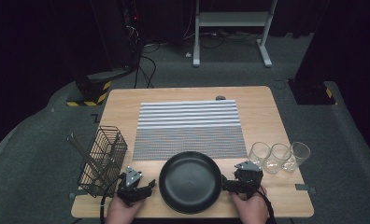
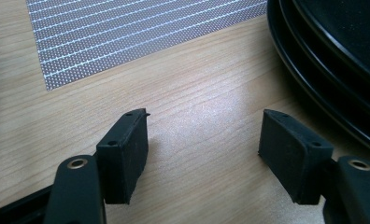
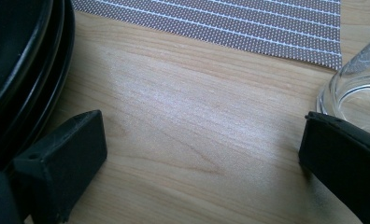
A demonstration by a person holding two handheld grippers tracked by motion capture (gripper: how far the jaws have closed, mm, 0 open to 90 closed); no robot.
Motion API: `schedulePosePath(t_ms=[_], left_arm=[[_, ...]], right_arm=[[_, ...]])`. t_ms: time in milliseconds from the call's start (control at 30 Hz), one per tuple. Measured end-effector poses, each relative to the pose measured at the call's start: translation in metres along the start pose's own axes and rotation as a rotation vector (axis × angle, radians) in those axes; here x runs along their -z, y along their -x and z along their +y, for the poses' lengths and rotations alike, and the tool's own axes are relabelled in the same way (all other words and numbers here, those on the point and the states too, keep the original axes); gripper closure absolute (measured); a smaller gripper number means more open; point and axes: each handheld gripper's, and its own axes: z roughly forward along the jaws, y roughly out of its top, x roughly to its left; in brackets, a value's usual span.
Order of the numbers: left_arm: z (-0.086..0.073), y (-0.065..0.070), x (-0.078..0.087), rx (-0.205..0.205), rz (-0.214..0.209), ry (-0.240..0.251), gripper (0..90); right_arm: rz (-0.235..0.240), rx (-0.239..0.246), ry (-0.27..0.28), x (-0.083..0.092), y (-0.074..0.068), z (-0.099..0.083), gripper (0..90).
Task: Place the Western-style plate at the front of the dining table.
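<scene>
Both grippers, left (image 1: 148, 185) and right (image 1: 226, 183), flank the edge-cropped black plates (image 1: 189, 182), fingers released.

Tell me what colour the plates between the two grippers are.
Black plates, seen best in the high view.

No readable text, label, brand, number or sign can be made out on anything in the views. Only yellow-and-black hazard striping (image 1: 95, 96) is seen on a base standing on the floor beyond the counter (image 1: 262, 112); no lettering is carried by it.
</scene>
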Motion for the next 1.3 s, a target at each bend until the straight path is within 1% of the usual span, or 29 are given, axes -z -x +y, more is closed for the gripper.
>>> schedulePosePath(t_ms=[233,567,633,700,933,967,1000,1167,1200,1233,1267,1300], left_arm=[[-0.0001,0.0002,0.0000,-0.001,0.001,0.001,33.1],[-0.0004,0.0003,0.0004,-0.002,0.001,0.000,33.4],[-0.0006,0.0004,0.0007,-0.002,0.000,-0.001,33.4],[-0.0006,0.0004,0.0007,-0.002,0.000,0.000,33.4],[-0.0006,0.0004,0.0007,-0.002,0.000,0.000,33.7],[-0.0006,0.0003,0.0007,0.000,0.002,0.001,34.2],[-0.0006,0.0001,0.0008,-0.001,0.003,0.001,34.2],[-0.0006,-0.0005,0.0010,0.004,0.008,0.002,36.1],[-0.0006,-0.0005,0.0010,0.004,0.008,0.002,36.8],[-0.0006,-0.0006,0.0009,0.006,0.008,0.004,37.2],[-0.0006,-0.0008,0.0009,0.006,0.008,0.004,37.2],[-0.0006,-0.0007,0.0009,0.006,0.008,0.004,37.2]], right_arm=[[0.024,0.026,0.023,0.0025,-0.0016,-0.0015,9.1],[0.026,0.029,0.025,0.0028,-0.0014,-0.0017,9.6],[0.025,0.028,0.025,0.0028,-0.0014,-0.0017,10.3],[0.020,0.020,0.033,0.0035,-0.0011,-0.0021,13.6],[0.020,0.020,0.034,0.0035,-0.0009,-0.0019,14.8],[0.018,0.022,0.041,0.0044,-0.0010,-0.0024,18.7],[0.018,0.022,0.041,0.0044,-0.0010,-0.0024,18.7],[0.003,0.006,0.057,0.0063,-0.0006,-0.0036,28.9],[0.003,0.006,0.057,0.0063,-0.0006,-0.0036,28.9],[0.000,0.007,0.063,0.0070,-0.0006,-0.0042,33.1],[0.000,0.007,0.063,0.0070,-0.0006,-0.0042,33.1],[-0.002,0.006,0.068,0.0073,-0.0004,-0.0044,35.8]])
